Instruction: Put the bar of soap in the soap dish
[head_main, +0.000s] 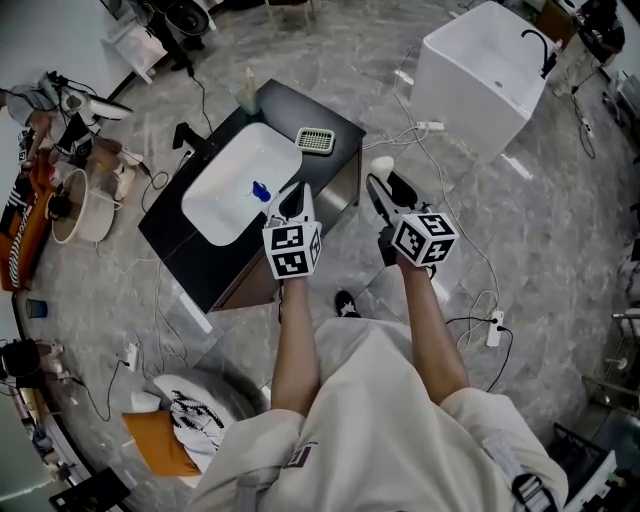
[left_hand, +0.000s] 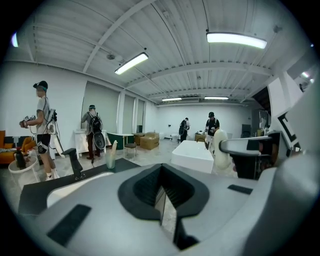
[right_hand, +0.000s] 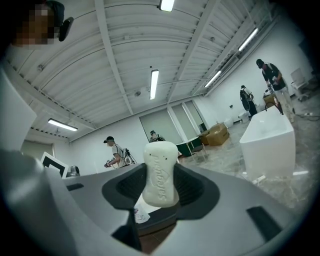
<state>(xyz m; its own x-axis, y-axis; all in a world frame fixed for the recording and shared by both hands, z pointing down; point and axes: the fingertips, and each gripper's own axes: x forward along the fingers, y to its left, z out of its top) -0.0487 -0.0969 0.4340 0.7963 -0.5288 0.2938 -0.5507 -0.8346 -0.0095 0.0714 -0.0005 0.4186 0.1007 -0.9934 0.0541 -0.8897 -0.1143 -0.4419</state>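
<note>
A white bar of soap (head_main: 381, 166) stands upright between the jaws of my right gripper (head_main: 384, 182), which is shut on it. In the right gripper view the soap (right_hand: 160, 173) fills the gap and points up toward the ceiling. The soap dish (head_main: 315, 139), a pale gridded tray, lies on the far right corner of the black counter (head_main: 180, 245), left of and beyond the soap. My left gripper (head_main: 291, 203) hovers over the counter's near edge beside the white sink (head_main: 235, 185). Its jaws are shut with nothing between them.
A blue item (head_main: 260, 191) lies in the sink. A black faucet (head_main: 186, 135) and a bottle (head_main: 247, 92) stand on the counter. A white tub (head_main: 480, 75) stands to the far right. Cables run across the marble floor. Several people stand in the background.
</note>
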